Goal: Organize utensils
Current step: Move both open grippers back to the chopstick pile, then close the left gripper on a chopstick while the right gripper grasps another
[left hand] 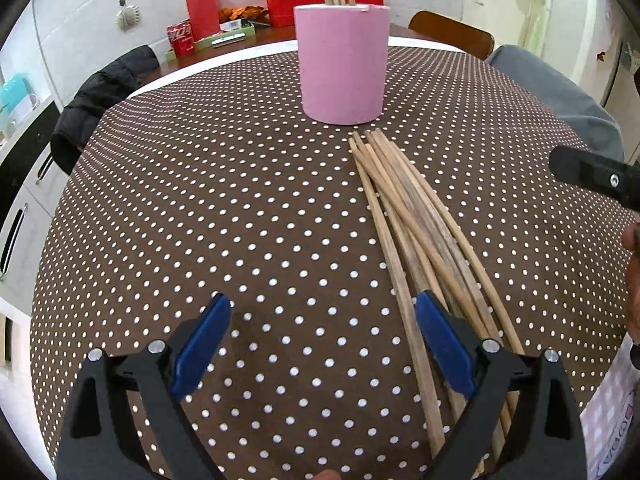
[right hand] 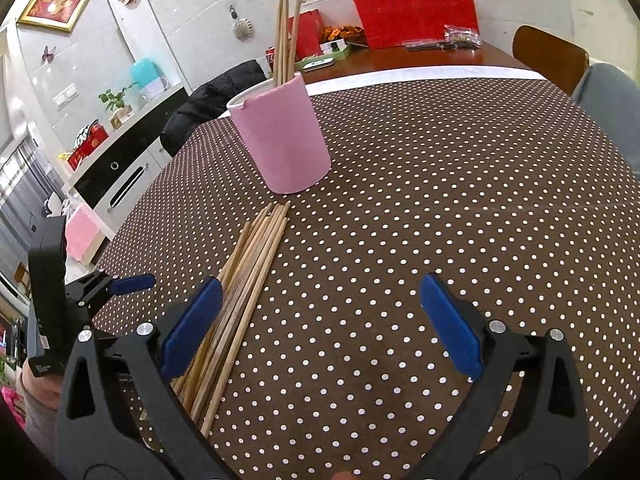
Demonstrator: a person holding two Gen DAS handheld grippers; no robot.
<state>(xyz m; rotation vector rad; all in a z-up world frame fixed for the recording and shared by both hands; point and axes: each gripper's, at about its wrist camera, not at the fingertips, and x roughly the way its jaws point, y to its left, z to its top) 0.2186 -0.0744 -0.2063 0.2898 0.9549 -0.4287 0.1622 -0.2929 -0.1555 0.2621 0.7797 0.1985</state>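
Pink cup stands upright on the brown polka-dot tablecloth. Inside it: a few wooden chopsticks standing on end, leaning slightly, tops well above the rim. Count looks like three or four, hard to tell exactly.

Loose chopstick bundle lies flat on the cloth, tips pointing at the pink cup and stopping just short of its base, not touching it. Sticks fan and cross a little; not neatly aligned. The far ends run back from the cup toward the grippers.

Left gripper: jaws spread wide, nothing between them. Its right-hand blue pad sits over the near ends of the bundle; bundle lies beside and under that finger, outside the gap. Contact cannot be told.

Right gripper: jaws also spread wide, holding nothing. The bundle passes under its left-hand blue pad and off to that side; the gap itself is over bare cloth.

In the right wrist view the left gripper shows at the frame edge, on the far side of the bundle from the cup's right.

Behind the pink cup: red box, red soda can, black jacket on a chair.
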